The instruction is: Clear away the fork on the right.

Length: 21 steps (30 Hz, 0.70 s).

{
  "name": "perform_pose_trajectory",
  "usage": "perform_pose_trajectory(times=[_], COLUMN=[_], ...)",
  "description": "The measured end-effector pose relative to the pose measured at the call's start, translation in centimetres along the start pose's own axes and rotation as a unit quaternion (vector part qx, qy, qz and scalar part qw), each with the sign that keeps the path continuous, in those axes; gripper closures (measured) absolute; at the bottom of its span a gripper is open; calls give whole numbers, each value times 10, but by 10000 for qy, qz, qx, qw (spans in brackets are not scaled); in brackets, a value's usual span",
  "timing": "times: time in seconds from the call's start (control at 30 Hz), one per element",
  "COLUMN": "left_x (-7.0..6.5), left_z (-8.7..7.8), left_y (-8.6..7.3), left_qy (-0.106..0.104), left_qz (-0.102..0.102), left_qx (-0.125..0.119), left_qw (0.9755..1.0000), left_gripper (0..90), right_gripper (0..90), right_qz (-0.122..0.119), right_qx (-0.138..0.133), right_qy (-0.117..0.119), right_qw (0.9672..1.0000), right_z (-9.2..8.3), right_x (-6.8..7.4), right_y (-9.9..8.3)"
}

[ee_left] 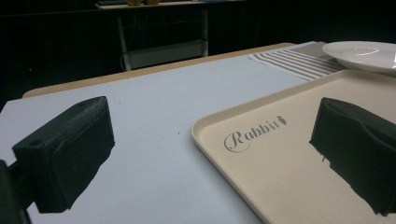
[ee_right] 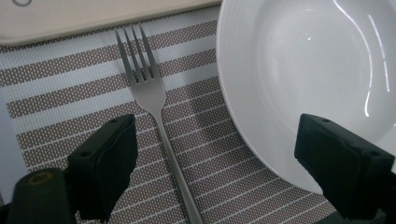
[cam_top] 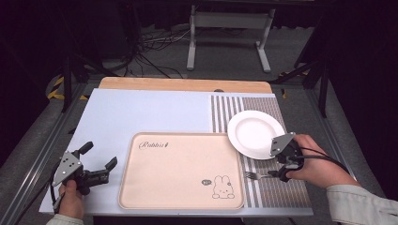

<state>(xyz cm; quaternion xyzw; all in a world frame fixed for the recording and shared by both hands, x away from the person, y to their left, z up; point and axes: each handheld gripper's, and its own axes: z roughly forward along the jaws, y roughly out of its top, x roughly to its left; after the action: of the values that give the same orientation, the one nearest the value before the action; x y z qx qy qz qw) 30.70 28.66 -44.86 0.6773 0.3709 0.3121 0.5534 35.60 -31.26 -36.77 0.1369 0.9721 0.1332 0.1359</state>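
Tray on table front-centre; plate right-behind tray on placemat; fork before plate.

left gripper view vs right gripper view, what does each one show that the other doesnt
The left gripper view alone takes in the pale blue mat, the "Rabbit" lettering on the tray, and the wooden table edge at the far side. The right gripper view alone takes in the fork lying on the striped placemat between its open jaws. Both share the beige tray, the white plate and the striped placemat; in both, the view's own jaws stand apart, holding nothing.
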Motion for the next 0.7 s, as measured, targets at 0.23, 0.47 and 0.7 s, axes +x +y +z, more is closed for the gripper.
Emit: perform_pose_trajectory(times=[0.23,0.47,0.7], left_x=[0,0,-1], left_z=[0,0,0], left_y=[0,1,1], left_qy=[-14,-20,-15], left_qz=[0,11,-2], left_qx=[13,29,21], left_qw=[10000,10000,10000], left_gripper=[3,3,3], right_gripper=[147,202,253], right_qz=[-151,-210,-249], right_qx=[383,569,608], right_qy=[176,303,498], right_qw=[9990,9977,9966], right_z=[5,11,20], right_x=[0,0,3], right_y=[2,3,0])
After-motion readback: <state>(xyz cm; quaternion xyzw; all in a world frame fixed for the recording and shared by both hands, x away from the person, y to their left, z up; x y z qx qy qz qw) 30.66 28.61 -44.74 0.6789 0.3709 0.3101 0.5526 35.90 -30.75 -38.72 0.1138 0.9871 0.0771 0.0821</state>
